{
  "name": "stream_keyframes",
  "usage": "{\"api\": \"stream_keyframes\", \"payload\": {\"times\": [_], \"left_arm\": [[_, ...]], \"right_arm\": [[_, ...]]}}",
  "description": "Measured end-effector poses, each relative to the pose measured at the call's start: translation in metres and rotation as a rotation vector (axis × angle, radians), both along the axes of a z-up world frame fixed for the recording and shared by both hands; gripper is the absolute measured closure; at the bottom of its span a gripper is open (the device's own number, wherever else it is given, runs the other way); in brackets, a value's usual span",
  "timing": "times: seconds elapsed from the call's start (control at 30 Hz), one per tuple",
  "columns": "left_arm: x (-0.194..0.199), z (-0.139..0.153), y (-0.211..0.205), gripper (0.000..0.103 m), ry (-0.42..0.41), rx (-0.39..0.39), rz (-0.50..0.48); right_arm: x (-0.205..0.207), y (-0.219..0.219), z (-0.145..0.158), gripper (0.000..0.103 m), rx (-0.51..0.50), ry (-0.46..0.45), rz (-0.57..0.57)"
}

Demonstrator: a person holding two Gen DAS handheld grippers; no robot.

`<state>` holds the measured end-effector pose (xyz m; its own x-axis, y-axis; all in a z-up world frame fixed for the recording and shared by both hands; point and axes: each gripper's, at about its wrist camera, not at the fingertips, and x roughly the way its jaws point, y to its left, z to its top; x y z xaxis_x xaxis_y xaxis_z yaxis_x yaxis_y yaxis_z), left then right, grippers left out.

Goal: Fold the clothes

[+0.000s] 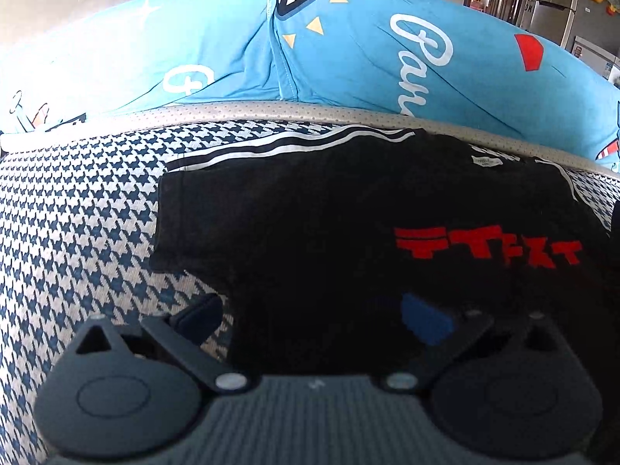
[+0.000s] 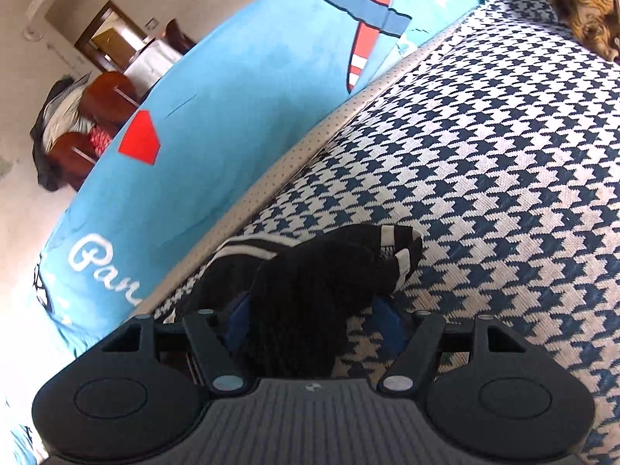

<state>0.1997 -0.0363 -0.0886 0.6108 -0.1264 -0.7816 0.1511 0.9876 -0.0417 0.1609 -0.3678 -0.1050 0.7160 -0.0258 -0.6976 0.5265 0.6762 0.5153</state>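
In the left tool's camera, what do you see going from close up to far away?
Left tool → black T-shirt with red print → navy-and-white houndstooth cover → beige dotted edge strip → bright blue printed bedsheet

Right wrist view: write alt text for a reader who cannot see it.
A black garment with white stripes lies bunched between the open right gripper fingers, on a blue-and-white houndstooth cover. A bright blue cushion with a plane print runs behind it.

Bright daylight, strong fisheye bending at the edges, dark vignetted corners, soft blur throughout, black shirt underexposed
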Motion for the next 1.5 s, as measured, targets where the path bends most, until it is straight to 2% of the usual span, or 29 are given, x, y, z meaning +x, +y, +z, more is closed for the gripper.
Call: {"api": "stream_keyframes", "payload": {"times": [0.23,0.3,0.4,0.43,0.47,0.5,0.53,0.57,0.6,0.7,0.9,0.97,1.0,1.1,1.2,1.33,1.4,1.5], "left_arm": [[0.001,-0.005,-0.003,0.000,0.013,0.008,-0.007],[0.001,-0.007,-0.004,0.000,0.020,0.010,-0.012],[0.001,-0.009,-0.007,0.000,0.026,0.017,-0.021],[0.000,-0.010,-0.008,0.000,0.028,0.021,-0.023],[0.001,-0.011,-0.009,0.000,0.029,0.024,-0.024],[0.001,-0.012,-0.010,0.000,0.031,0.027,-0.024],[0.001,-0.012,-0.010,0.000,0.033,0.030,-0.025],[0.001,-0.013,-0.011,0.000,0.034,0.032,-0.026],[0.002,-0.014,-0.011,0.000,0.036,0.033,-0.026],[0.003,-0.015,-0.013,0.000,0.040,0.036,-0.026],[0.004,-0.017,-0.017,0.000,0.042,0.037,-0.037],[0.005,-0.020,-0.020,0.000,0.053,0.037,-0.051],[0.005,-0.021,-0.022,0.000,0.059,0.037,-0.057],[0.004,-0.022,-0.025,0.000,0.054,0.052,-0.069],[0.003,-0.021,-0.025,0.000,0.054,0.053,-0.075],[0.001,-0.019,-0.023,0.000,0.059,0.046,-0.074],[-0.001,-0.018,-0.024,0.000,0.061,0.047,-0.070],[-0.005,-0.017,-0.025,0.000,0.059,0.049,-0.066]], "right_arm": [[0.011,-0.012,-0.018,0.035,0.093,0.005,-0.069],[0.014,-0.012,-0.019,0.031,0.088,-0.010,-0.079],[0.020,-0.009,-0.020,0.032,0.045,-0.022,-0.075],[0.022,-0.008,-0.020,0.036,0.024,-0.023,-0.073],[0.023,-0.007,-0.020,0.048,0.003,-0.024,-0.071],[0.025,-0.006,-0.021,0.066,-0.017,-0.025,-0.068],[0.027,-0.005,-0.021,0.073,-0.036,-0.028,-0.065],[0.029,-0.006,-0.020,0.086,-0.044,-0.035,-0.060],[0.030,-0.006,-0.020,0.090,-0.053,-0.043,-0.054],[0.034,-0.005,-0.009,0.092,-0.103,-0.098,-0.028],[0.032,0.001,0.033,0.094,-0.369,-0.232,-0.066],[0.037,0.002,0.032,0.094,-0.460,-0.197,-0.093],[0.041,0.002,0.029,0.094,-0.493,-0.152,-0.111],[0.048,-0.005,0.012,0.094,-0.499,-0.029,-0.155],[0.047,-0.015,0.002,0.093,-0.488,0.033,-0.183],[0.035,-0.020,0.009,0.079,-0.485,-0.012,-0.222],[0.028,-0.016,0.016,0.061,-0.514,-0.034,-0.232],[0.024,-0.005,0.032,0.059,-0.580,-0.064,-0.241]]}}
